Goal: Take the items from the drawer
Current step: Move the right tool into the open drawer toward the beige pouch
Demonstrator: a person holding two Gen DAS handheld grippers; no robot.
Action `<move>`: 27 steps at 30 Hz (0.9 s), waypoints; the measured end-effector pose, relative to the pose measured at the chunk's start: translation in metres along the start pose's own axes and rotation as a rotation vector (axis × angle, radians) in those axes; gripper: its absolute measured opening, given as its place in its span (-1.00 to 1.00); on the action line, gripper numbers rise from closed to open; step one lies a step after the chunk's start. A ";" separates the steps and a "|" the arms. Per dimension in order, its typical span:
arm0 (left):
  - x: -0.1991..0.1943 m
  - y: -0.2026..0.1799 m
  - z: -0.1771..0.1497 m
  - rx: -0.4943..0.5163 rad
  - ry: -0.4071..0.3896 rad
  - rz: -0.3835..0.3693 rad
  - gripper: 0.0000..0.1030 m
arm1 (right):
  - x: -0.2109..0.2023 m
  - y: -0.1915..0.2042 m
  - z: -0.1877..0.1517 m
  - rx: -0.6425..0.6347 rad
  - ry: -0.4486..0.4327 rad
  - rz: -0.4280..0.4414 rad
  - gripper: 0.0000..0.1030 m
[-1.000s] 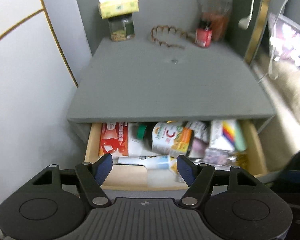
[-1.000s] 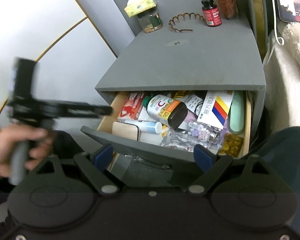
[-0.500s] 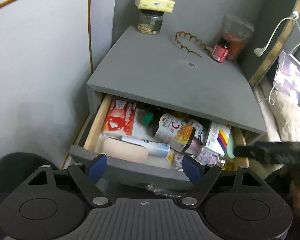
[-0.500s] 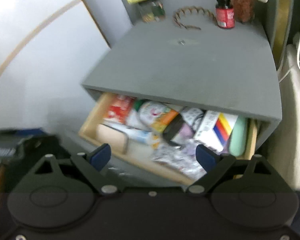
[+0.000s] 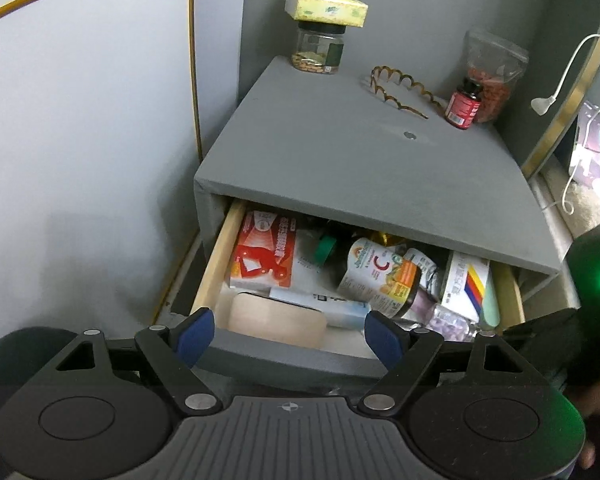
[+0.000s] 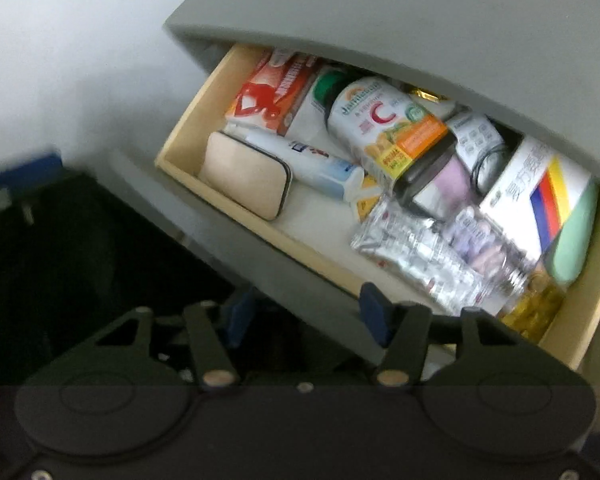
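Clutter is the hazard here: the drawer stands only part-way out from under the grey nightstand top, and its contents overlap, so a grab at the vitamin bottle could drag the foil blister packs with it or knock a finger against the cabinet's edge. The bottle, white-labelled with a green cap, lies on its side in the middle of the drawer; left of it sits a red box, in front of that a beige case, and to the bottle's right a white box with coloured stripes. The left gripper hovers spread and empty above the drawer front. The right gripper, its view blurred, is narrowing its jaws over that same front panel with nothing between them.
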State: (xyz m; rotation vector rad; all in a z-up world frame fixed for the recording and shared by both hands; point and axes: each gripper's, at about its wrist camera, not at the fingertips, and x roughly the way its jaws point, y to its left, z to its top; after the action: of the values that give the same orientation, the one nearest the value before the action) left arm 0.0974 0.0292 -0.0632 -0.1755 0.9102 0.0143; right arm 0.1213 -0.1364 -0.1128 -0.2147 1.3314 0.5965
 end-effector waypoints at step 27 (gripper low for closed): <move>-0.014 -0.010 0.016 0.142 -0.004 0.013 0.51 | -0.008 0.006 -0.007 0.040 -0.011 0.053 0.28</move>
State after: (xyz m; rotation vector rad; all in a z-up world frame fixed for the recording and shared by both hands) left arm 0.1018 0.0224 -0.0412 -0.0376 0.9048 -0.0378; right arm 0.1111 -0.1368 -0.1056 -0.1433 1.3402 0.6141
